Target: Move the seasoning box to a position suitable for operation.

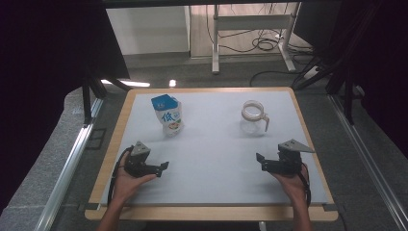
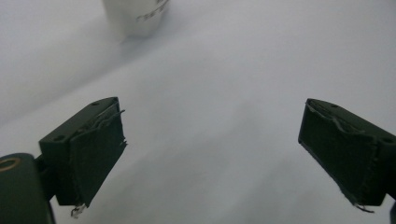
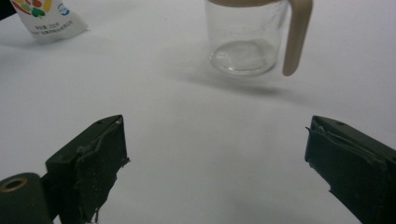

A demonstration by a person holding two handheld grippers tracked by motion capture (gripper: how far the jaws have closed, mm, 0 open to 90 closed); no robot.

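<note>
A blue and white milk carton (image 1: 167, 115) stands upright on the white table top (image 1: 211, 144) at the back left; its base shows in the left gripper view (image 2: 135, 16) and in the right gripper view (image 3: 46, 18). A clear glass jug (image 1: 253, 118) with a beige rim and handle stands at the back right, seen closer in the right gripper view (image 3: 252, 37). My left gripper (image 1: 163, 167) rests near the front left, open, nothing between its jaws (image 2: 212, 154). My right gripper (image 1: 261, 161) sits at the front right, open and empty (image 3: 217, 168), short of the jug.
The table has a wooden rim (image 1: 115, 139) and metal rails (image 1: 72, 163) along both sides. Behind it stand a desk frame (image 1: 250, 33) and loose cables (image 1: 264, 45) on the floor. Dark curtains hang at left and right.
</note>
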